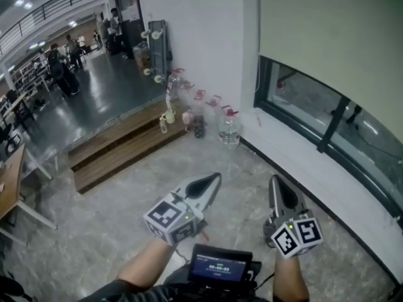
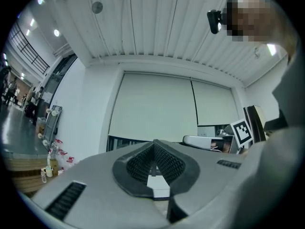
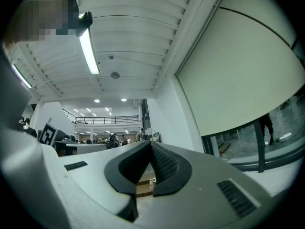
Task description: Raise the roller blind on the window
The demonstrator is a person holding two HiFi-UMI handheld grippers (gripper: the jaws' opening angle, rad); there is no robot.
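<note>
L gripper (image 1: 203, 187) jaws closed, R gripper (image 1: 281, 194) same, empty

The floor (image 1: 126, 212) is of pale grey tiles with a marble pattern. Along its far side lies a low wooden platform (image 1: 119, 146) with two steps, and beyond it a dark glossy floor (image 1: 107, 93) begins. At the foot of the white wall, near the corner, stands a large clear water bottle (image 1: 230, 129) with a red cap, and just beside it a darker bottle (image 1: 198, 124). On the platform's end stand some small containers (image 1: 168, 117) — too small to tell which. At the left edge a wooden table (image 1: 9, 184) stands on thin white legs.
</note>
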